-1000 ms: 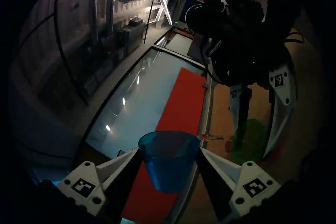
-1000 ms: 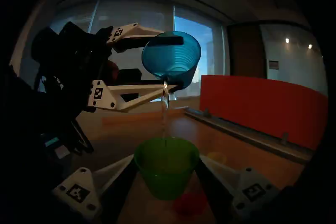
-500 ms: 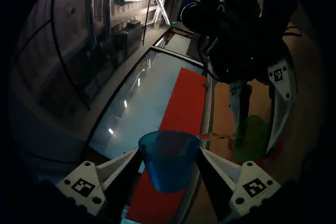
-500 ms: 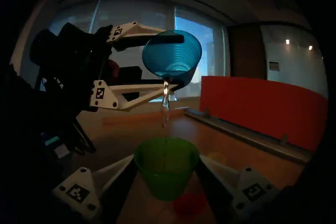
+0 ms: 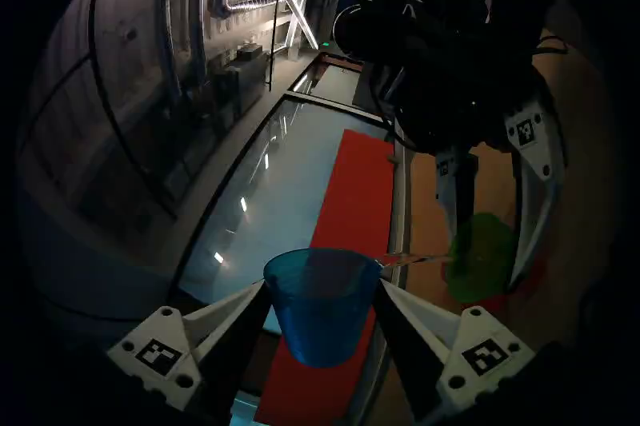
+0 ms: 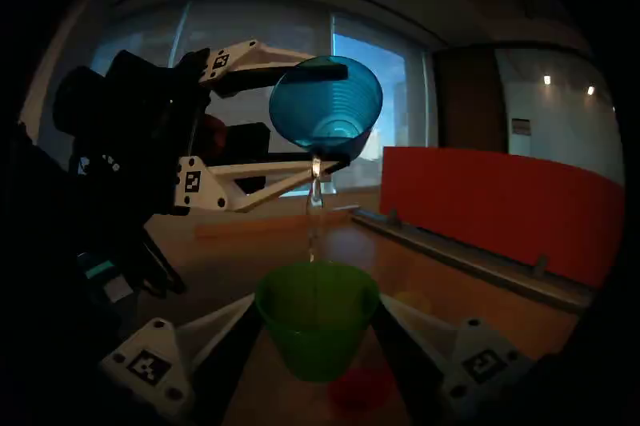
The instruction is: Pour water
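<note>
My right claw [image 6: 318, 308] pinches the green cup [image 6: 318, 338] at six o'clock; beyond, at twelve, my left claw [image 6: 344, 116] pinches the tilted blue cup [image 6: 324, 102], water [image 6: 314, 202] falling into green. Best: gentle tilt, stream centred.

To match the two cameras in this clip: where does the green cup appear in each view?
Left gripper view: the green cup is right of centre, held between the fingers of the right gripper, beyond the blue cup.
Right gripper view: the green cup is at bottom centre, below the tilted blue cup.
Shared landmark: the red panel.
</note>
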Available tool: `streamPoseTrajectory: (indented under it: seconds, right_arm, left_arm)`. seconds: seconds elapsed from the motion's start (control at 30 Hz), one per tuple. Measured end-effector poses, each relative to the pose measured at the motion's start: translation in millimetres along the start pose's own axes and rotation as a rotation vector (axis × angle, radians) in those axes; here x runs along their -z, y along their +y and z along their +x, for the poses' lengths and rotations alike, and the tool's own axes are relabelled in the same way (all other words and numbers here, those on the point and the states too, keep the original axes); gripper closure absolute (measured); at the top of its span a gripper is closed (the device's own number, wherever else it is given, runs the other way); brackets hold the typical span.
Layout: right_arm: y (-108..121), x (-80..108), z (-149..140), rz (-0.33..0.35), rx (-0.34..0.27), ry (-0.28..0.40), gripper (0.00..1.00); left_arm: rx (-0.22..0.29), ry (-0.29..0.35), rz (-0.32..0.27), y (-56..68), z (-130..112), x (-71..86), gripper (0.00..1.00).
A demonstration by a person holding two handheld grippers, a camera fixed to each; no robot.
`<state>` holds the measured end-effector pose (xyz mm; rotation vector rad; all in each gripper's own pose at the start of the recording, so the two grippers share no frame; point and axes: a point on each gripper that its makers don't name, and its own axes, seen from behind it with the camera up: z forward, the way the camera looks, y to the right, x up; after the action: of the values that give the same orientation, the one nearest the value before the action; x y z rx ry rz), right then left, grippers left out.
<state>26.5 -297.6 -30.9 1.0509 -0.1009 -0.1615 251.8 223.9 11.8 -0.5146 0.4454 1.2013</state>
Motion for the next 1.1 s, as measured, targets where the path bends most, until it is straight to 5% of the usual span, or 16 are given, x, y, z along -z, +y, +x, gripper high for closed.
streamPoseTrajectory:
  seconds: [1.1]
  right_arm:
    - [-2.6, -1.0, 6.7, 0.000, 0.010, 0.009, 0.10]
  left_arm:
    - [-0.161, 0.015, 0.024, -5.1, 7.3, -1.9, 0.15]
